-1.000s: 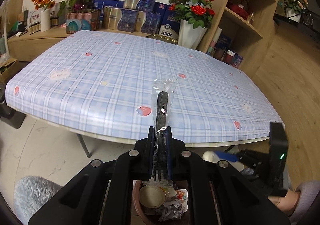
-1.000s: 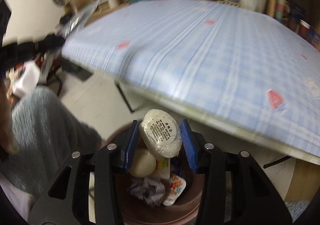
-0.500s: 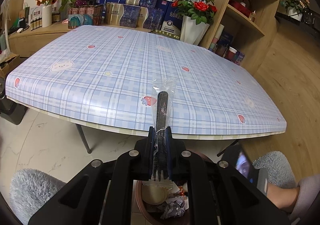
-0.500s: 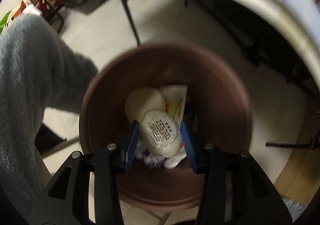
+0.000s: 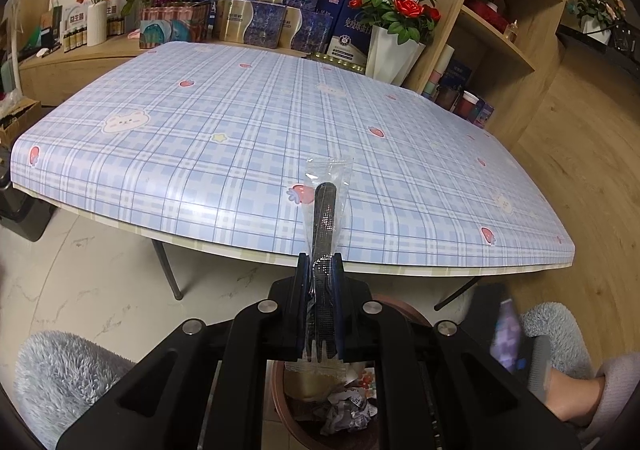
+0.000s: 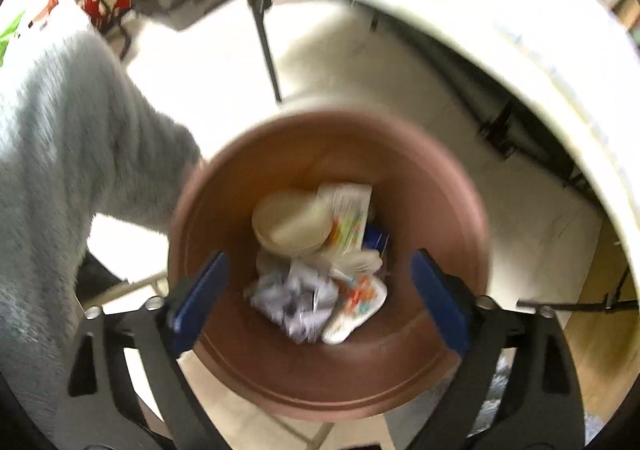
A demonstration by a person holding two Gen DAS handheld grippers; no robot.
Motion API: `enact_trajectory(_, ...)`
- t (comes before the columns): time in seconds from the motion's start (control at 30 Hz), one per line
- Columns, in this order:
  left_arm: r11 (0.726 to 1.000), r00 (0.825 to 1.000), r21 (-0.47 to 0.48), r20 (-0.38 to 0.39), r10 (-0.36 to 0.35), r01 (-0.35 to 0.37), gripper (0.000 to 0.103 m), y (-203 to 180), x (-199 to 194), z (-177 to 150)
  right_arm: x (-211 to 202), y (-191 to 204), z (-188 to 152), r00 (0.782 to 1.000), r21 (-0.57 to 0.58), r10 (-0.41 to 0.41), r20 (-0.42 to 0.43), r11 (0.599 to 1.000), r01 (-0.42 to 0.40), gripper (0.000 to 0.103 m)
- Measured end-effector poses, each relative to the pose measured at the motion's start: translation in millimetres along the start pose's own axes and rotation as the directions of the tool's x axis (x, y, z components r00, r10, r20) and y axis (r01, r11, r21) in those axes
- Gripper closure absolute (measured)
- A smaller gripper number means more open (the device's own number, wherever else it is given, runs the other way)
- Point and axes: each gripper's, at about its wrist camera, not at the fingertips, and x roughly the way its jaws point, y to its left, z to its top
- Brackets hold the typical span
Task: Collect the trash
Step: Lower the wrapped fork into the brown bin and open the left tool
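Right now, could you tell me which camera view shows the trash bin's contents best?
The right wrist view: it looks straight down into the brown trash bin, showing crumpled paper and wrappers, though blurred. The left wrist view catches only a sliver behind the left gripper.

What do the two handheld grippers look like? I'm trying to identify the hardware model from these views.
Both share one build: the left gripper and right gripper have matte black, angular linkage arms with cut-out openings and round silver bolts at the joints. The right's fingers carry blue pads; the left's look darker blue. No cables or markings show.
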Motion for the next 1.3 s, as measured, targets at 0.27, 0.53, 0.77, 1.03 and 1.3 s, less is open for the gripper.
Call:
enact_trajectory(0.27,1.0,0.999,0.006,-0.033,-0.021,0.021,0.092,-3.8,7.1,-3.7,-72.9,-4.8,6.4,0.92,0.058,-0.172,0.353,0.985,0.162,0.007)
enact_trajectory(0.53,0.995,0.992,0.075,-0.114,-0.05,0.059,0.092,-21.2,23.3,-14.2,-116.7,-29.0,4.2,0.798,0.211,-0.322,0.51,0.946,0.247,0.006)
enact_trajectory(0.77,0.972,0.945,0.172,-0.31,-0.102,0.161,0.092,-45.9,59.4,-35.3,-132.6,-52.3,-6.8,0.737,0.327,-0.409,0.538,0.907,0.264,0.006)
enact_trajectory(1.03,0.942,0.784,0.232,-0.618,-0.049,0.242,0.092,-67.2,119.5,-78.4,-135.0,-67.1,-23.8,0.717,0.4,-0.445,0.537,0.882,0.248,0.006)
enact_trajectory(1.3,0.921,0.72,0.273,-0.694,-0.012,0.278,0.092,-77.3,134.7,-98.4,-136.7,-78.5,-32.9,0.72,0.436,-0.448,0.53,0.872,0.223,0.006)
